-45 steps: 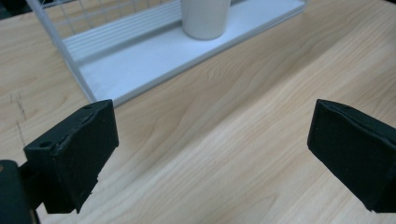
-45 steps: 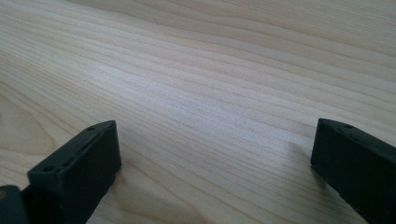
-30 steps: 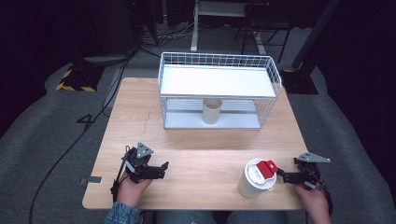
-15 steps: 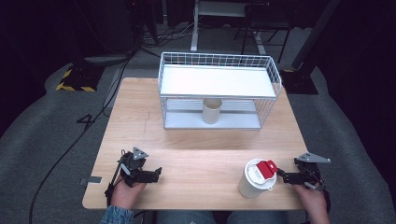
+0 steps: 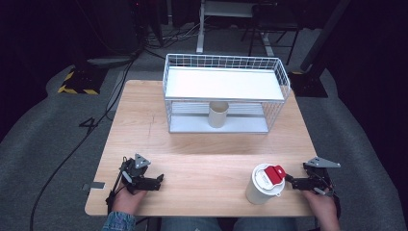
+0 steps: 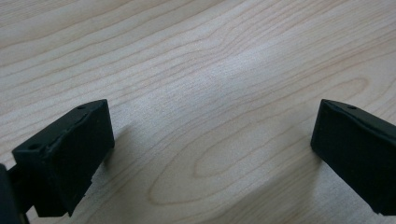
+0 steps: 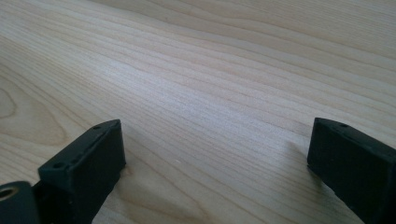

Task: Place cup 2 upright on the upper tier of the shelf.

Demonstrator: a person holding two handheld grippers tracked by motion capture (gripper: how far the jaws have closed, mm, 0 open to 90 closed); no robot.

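Note:
A white cup with a red-tabbed lid [image 5: 262, 184] stands near the table's front right. My right gripper [image 5: 290, 182] lies just to the right of it, jaws toward the cup. In the right gripper view my right gripper [image 7: 215, 128] is open over bare wood, and its jaws have just been opening with nothing between them. My left gripper [image 5: 158, 180] rests low at the front left of the wooden table [image 5: 202, 159], pointing right. The left gripper view has my left gripper [image 6: 212, 112] open wide over bare wood; its jaws have just been opening, nothing between them.
A white wire rack [image 5: 226, 84] with a flat white shelf stands at the back of the table. A beige cup [image 5: 218, 114] stands upright under that shelf. Dark floor, cables and stand legs surround the table.
My left gripper has sunk and drawn a little toward the front left edge of the table. The right gripper and the cup have stayed where they were.

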